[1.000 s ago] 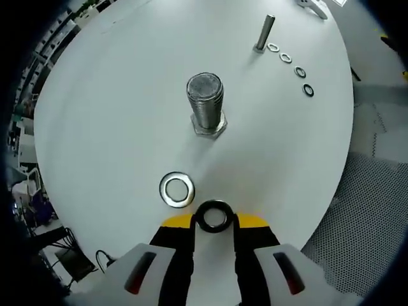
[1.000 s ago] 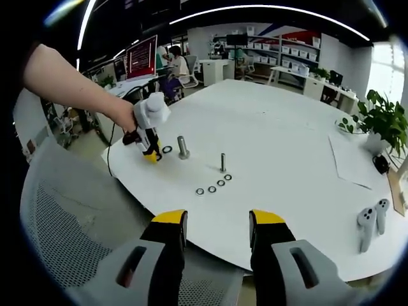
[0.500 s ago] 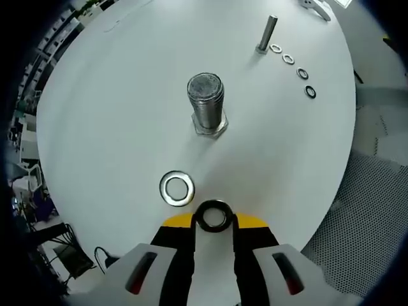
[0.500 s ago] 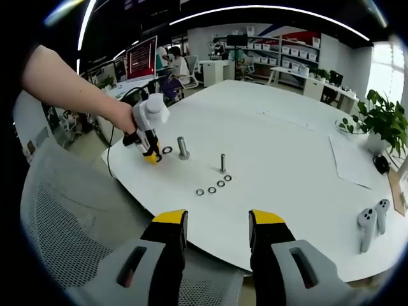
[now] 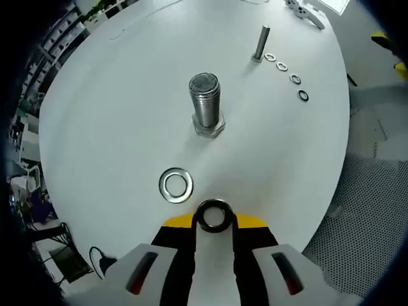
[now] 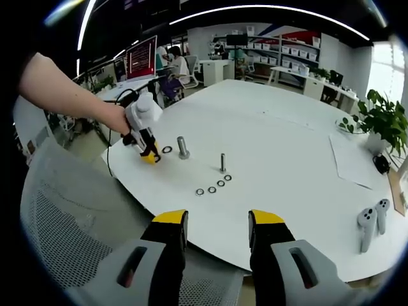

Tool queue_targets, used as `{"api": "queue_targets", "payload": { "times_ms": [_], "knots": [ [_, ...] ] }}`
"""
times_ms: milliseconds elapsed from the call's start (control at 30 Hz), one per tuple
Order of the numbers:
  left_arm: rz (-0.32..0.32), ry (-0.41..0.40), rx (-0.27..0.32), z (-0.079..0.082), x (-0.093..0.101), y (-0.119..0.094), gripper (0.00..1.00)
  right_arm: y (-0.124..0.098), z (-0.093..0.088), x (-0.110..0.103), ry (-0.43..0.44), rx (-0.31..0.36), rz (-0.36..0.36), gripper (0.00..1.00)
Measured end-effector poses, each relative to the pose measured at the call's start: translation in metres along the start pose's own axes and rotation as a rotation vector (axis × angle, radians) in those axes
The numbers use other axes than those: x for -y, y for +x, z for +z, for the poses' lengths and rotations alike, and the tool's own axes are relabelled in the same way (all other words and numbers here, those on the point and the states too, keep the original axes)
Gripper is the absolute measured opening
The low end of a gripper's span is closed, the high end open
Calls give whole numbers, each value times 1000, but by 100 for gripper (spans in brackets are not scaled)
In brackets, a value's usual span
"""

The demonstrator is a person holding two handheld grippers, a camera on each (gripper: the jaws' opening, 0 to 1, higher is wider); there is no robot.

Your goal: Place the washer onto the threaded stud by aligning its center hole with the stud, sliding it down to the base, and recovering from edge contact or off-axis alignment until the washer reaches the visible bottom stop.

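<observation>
two studs (image 5: 206, 102) (image 5: 260, 43), six washers (image 5: 176, 185) (image 5: 214, 215) (image 5: 270, 57) (image 5: 281, 65) (image 5: 294, 79) (image 5: 303, 95)

No legible text, label, brand, number or sign was found in either view. In the right gripper view a red screen (image 6: 143, 58) stood beyond the white surface (image 6: 280, 146), but its content was too small and blurred to read. Shelf bins (image 6: 294, 50) at the back wall carried no readable markings. The tongs bore no readable markings.
</observation>
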State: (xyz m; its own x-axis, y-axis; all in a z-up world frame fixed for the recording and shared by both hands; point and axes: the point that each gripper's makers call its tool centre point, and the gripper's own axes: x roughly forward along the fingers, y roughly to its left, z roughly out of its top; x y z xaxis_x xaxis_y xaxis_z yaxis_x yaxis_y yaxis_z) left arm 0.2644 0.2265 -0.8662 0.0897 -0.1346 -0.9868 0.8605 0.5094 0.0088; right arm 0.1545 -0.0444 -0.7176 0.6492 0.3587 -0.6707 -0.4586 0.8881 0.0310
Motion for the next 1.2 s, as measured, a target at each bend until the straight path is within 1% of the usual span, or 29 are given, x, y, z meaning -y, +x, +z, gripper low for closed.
{"api": "queue_targets", "payload": {
  "times_ms": [367,567,700,800,967,1200],
  "knots": [
    [-6,15,-8,-4,-4,-1,19,0,-1,0,-1,-3,-1,40],
    [-1,13,24,0,-4,-8,19,1,0,-1,-2,-2,3,40],
    [-1,35,41,7,-5,-16,19,1,0,-1,-4,-1,5,40],
    [-3,33,59,13,-7,-24,19,1,0,-1,-5,-1,6,40],
    [3,60,82,28,-10,-37,19,1,0,-2,-7,-1,10,40],
    [-12,59,101,48,-11,-50,19,1,0,-2,-5,-1,10,40]
  ]
}}
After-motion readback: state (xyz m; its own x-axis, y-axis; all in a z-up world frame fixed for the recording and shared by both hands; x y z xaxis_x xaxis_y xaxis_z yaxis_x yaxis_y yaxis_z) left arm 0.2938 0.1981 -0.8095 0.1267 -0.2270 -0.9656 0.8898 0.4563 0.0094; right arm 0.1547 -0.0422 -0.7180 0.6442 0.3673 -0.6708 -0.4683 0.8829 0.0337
